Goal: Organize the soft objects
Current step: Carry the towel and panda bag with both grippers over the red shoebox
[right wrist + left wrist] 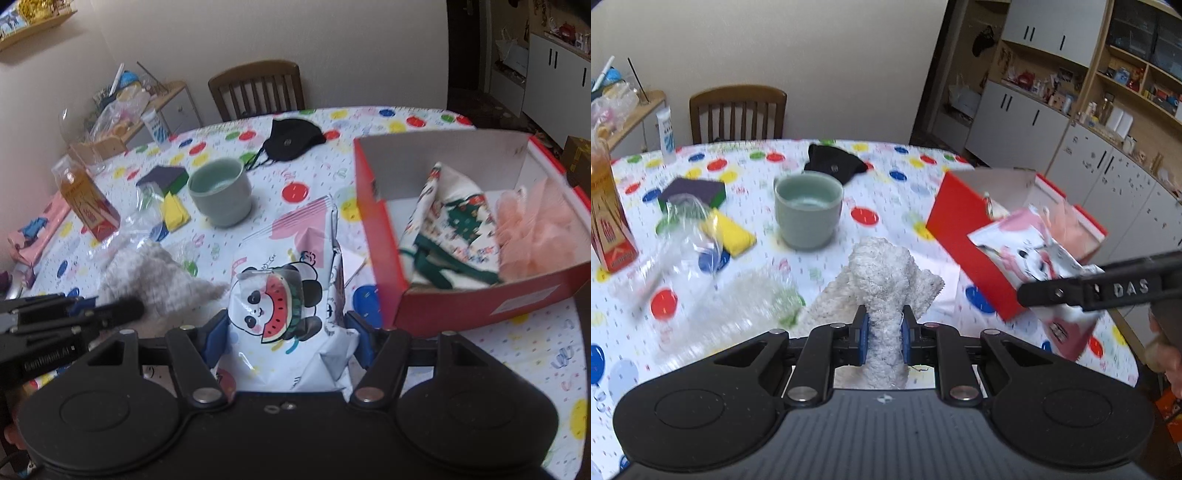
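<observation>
My left gripper (884,338) is shut on a white fluffy towel (882,284), which hangs lifted above the dotted tablecloth; the same towel (155,280) shows at the left of the right wrist view. My right gripper (286,332) is shut on a soft tissue pack (284,280) printed with a panda and a watermelon slice; it also shows as a pink-white pack (1038,266) in the left wrist view, held near the red box (964,236). The red box (480,306) holds a Christmas-print cloth (454,229) and a pink mesh puff (543,229).
On the table (886,221) stand a green cup (809,210), coloured sponges (698,192), a yellow sponge (729,230), crumpled clear plastic (701,280), a black mask (834,166), a red-orange carton (607,218) and a white tube (666,133). A wooden chair (738,114) stands behind.
</observation>
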The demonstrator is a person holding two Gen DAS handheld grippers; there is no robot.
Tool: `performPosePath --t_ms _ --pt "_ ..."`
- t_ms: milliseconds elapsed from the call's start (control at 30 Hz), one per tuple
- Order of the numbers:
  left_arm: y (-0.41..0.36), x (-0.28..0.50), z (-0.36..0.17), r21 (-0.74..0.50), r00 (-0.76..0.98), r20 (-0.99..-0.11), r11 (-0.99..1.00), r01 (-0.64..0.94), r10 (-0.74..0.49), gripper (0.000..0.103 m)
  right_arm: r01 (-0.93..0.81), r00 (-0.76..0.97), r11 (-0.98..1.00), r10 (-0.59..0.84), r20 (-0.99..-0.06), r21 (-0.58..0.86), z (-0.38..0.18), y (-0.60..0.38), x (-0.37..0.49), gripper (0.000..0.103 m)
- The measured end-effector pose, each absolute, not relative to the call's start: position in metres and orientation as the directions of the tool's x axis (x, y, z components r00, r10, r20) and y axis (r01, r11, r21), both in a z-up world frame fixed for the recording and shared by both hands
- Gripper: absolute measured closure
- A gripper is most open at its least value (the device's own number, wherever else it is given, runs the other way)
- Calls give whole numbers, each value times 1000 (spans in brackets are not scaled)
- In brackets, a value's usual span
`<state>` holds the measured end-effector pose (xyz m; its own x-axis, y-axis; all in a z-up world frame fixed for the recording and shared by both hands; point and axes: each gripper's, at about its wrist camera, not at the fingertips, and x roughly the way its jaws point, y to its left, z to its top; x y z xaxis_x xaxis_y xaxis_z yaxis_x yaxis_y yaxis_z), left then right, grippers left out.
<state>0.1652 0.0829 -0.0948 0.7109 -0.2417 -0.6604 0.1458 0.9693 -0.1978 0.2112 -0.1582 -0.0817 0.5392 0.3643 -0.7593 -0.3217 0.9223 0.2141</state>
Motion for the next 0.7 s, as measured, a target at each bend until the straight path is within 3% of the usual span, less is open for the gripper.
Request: performPosePath --t_ms 433,700 --pt "57 206 -27 -277 741 -595 945 173 -311 86 -276 606 937 342 -718 214 -44 -218 232 38" --pt "12 233 8 -253 760 -546 934 252 -353 86 -241 643 954 293 -708 176 -31 -255 254 38"
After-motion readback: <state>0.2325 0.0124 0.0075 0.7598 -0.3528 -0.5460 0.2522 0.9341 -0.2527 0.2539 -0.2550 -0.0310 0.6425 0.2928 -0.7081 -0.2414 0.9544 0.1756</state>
